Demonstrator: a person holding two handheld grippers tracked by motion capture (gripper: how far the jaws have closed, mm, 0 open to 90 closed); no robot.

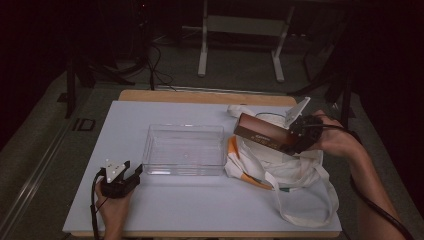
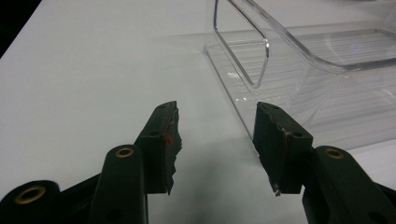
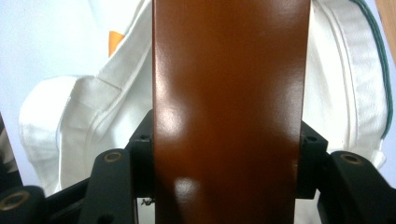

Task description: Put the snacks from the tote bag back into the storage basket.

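Your right claw [image 1: 296, 136] is grasping a long brown box [image 1: 262, 133], its jaws clamped on the box's two side faces at the right-hand end; in the right gripper view the brown box [image 3: 231, 107] is running straight out between the jaws and away from the camera. You are holding it in the air over the white tote bag [image 1: 280, 167], which is lying crumpled at the right of the table [image 1: 200, 205].

The relation that matters is this: the box's long axis is pointing left and a little far, with its free end reaching toward the right wall of the clear plastic bin [image 1: 184, 149]. The bin is lying to the left of the box, just beside the bag, with its own long side running left to right. The box is hanging close to that same line, tilted slightly, so it probably needs little turning before it goes in.

Your left claw [image 1: 131, 176] is resting released at the near-left corner of the bin, with nothing between its jaws. In the left gripper view the bin's corner [image 2: 261, 56] is standing just ahead. The right hand [image 1: 337, 137] is the one carrying the box, and the bin is lying between your two hands.
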